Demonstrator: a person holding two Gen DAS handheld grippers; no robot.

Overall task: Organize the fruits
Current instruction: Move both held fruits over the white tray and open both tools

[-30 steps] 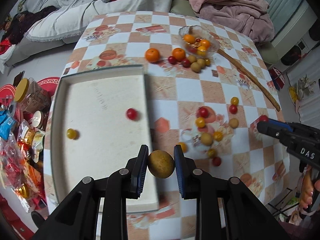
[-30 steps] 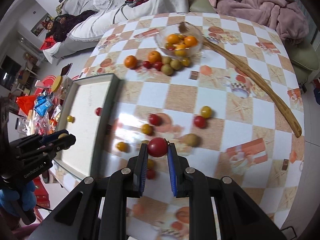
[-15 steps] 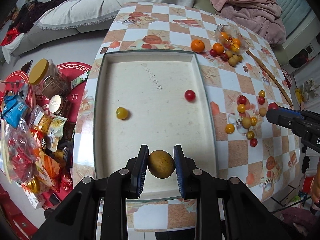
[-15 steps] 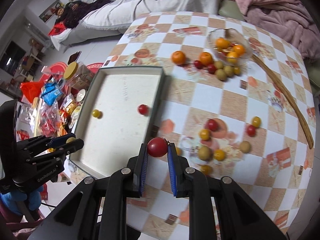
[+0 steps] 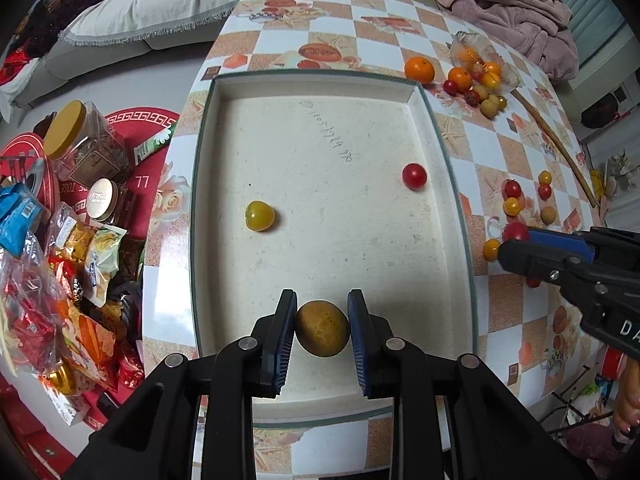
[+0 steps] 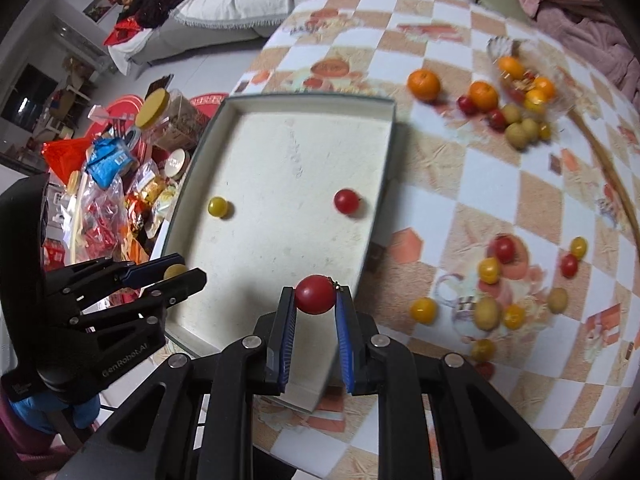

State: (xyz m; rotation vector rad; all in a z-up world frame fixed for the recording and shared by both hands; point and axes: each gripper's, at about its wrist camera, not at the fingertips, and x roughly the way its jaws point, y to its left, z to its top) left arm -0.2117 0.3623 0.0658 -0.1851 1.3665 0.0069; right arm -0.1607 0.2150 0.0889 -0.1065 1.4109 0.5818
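you've got the left hand-held gripper (image 5: 322, 330) clamped on a brown-green round fruit (image 5: 322, 333), pads squeezing it from both sides, and it hangs low in the frame over the near end of the white tray (image 5: 404, 92). the right hand-held gripper (image 6: 315, 300) is closed on a red cherry tomato (image 6: 315, 294), sitting bottom centre of its view above the tray's near right corner. both point steeply down, which looks like a setup for dropping fruit into the tray. inside it already: a yellow tomato (image 5: 260, 215) at centre left and a red tomato (image 5: 414, 175) toward the right wall, well apart, so maybe you're sorting by colour. plenty waits on the bench (image 5: 508, 304): scattered small fruits (image 6: 500, 280) at right, oranges (image 5: 419, 69) and a glass bowl (image 5: 478, 56) upper right.
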